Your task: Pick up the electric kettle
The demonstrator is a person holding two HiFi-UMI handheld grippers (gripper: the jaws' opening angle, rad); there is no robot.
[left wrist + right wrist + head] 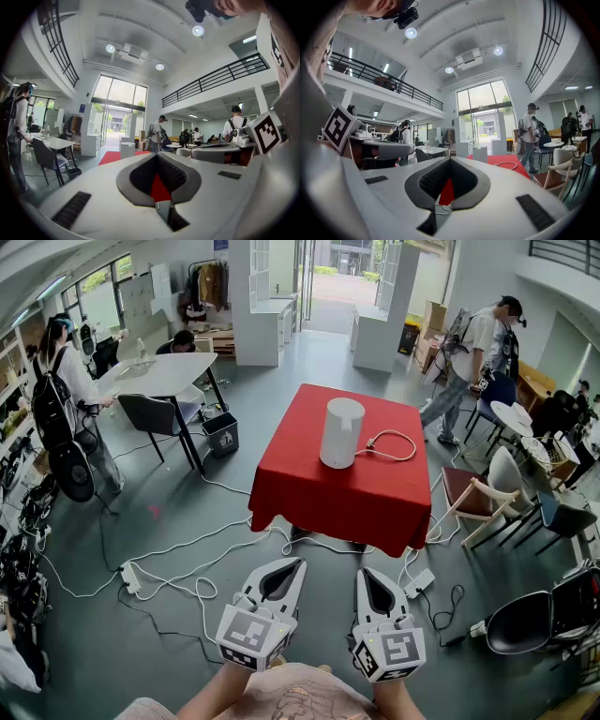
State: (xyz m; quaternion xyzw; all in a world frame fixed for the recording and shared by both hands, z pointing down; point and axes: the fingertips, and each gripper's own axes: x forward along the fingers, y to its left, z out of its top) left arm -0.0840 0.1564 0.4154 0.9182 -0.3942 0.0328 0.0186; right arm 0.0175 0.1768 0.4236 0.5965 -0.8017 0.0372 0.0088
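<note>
The white electric kettle (340, 432) stands upright near the middle of a table with a red cloth (309, 493), and its white cord (392, 444) loops to the right of it. Both grippers hang low in the head view, well short of the table, above the grey floor. My left gripper (292, 568) and my right gripper (366, 577) have their jaws together with nothing between them. In the left gripper view the gripper (157, 157) points level at the distant kettle (127, 150). Past the right gripper (450, 160), the right gripper view shows the kettle (480, 151) on the far red cloth.
White cables and a power strip (130, 577) trail over the floor between me and the table. Chairs (478, 507) stand to the table's right, and a black chair (530, 620) is nearer. A white table (159, 376) and several people stand around the room.
</note>
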